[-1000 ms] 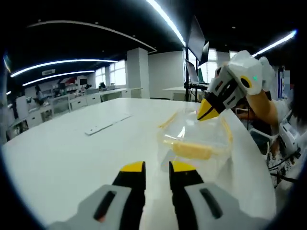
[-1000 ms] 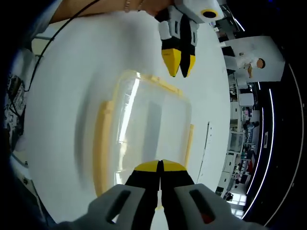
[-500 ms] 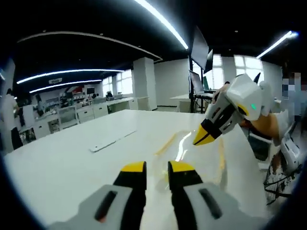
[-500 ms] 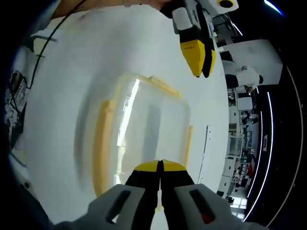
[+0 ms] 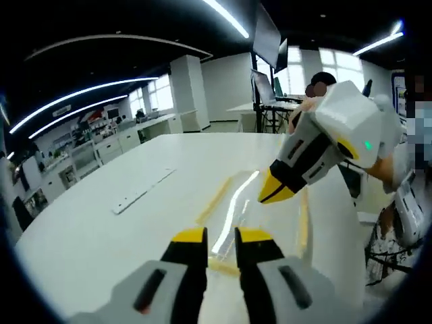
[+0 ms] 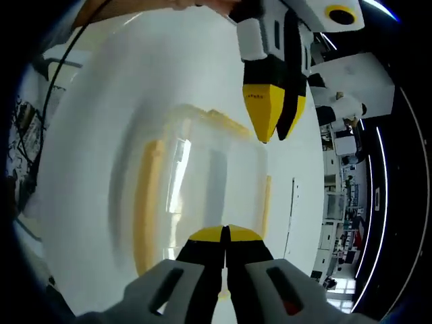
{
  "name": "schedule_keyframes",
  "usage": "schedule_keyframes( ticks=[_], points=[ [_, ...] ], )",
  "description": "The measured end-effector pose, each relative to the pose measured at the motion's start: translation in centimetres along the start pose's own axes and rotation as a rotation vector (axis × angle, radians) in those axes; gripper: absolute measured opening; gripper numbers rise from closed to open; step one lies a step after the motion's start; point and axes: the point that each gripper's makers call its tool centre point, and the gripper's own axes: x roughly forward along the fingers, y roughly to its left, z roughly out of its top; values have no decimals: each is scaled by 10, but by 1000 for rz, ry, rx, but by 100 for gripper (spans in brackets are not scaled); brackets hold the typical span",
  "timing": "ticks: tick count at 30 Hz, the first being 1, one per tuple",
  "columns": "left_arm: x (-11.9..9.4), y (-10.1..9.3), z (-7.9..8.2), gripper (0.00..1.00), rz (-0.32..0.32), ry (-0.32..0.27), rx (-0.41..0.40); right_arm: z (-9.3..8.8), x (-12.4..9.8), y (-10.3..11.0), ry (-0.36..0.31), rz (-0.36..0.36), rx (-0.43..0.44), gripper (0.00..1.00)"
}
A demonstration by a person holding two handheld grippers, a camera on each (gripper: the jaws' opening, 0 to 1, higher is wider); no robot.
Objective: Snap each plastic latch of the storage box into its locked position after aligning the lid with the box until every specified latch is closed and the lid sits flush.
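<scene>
Left gripper view: the left gripper [image 5: 219, 236] hovers with its yellow-tipped jaws a narrow gap apart, holding nothing, right over the near yellow edge of the clear storage box [image 5: 253, 209]. The box sits on the white tabletop [image 5: 94, 229], close to its right edge, lid glossy and see-through with yellow latches along the sides. The right gripper [image 5: 273, 189] dips in from the right, tips pressed together above the lid. Plenty of bare tabletop to the left, just a flat white strip [image 5: 143, 190] lying there.

Right gripper view: the right gripper [image 6: 225, 233], jaws together and empty, is at the near edge of the storage box [image 6: 202, 189]. The left gripper [image 6: 273, 118], tips slightly apart, points down over the far corner. Smooth white tabletop [image 6: 88, 135] all round.
</scene>
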Motion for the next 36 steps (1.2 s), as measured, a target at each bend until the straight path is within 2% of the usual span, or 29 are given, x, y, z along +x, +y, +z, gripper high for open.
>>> schedule_keyframes(
  ticks=[4, 7, 11, 17, 19, 21, 22, 26, 28, 30, 33, 35, 36],
  points=[
    [11, -9, 3, 16, -19, 73, 42, -2, -2, 3, 6, -6, -15, 0],
    [17, -12, 4, 16, -16, 147, 94, -3, -2, 1, -24, -7, 16, 0],
    [23, -20, 7, 16, -23, 174, 114, -4, -4, 2, -50, 1, 36, 0],
    [31, -16, -7, 16, -11, 301, 139, -4, -6, 6, -56, -15, 23, 0],
    [31, -13, -15, 16, 1, 371, 134, -4, -6, 6, -54, -20, 22, 0],
    [31, -9, -21, 15, 11, 439, 174, -3, -6, 6, -55, -28, 20, 0],
    [35, -11, -16, 14, 0, 419, 172, -3, -6, 6, -56, -29, 19, 0],
    [36, -13, -18, 12, -31, 513, 188, -3, -6, 6, -61, -35, 21, 0],
    [37, -18, -21, 9, -81, 572, 202, -2, -6, 6, -58, -41, 16, 0],
    [42, -17, -19, 8, -97, 625, 233, -2, -7, 6, -57, -40, 14, 0],
    [51, -21, -17, 2, -124, 643, 226, -3, -8, 7, -77, -38, 30, 0],
    [58, -23, -13, 2, -131, 644, 223, -4, -9, 9, -94, -43, 37, 0],
    [60, -23, -12, 2, -141, 663, 241, -3, -9, 9, -98, -44, 35, 0]
  ],
)
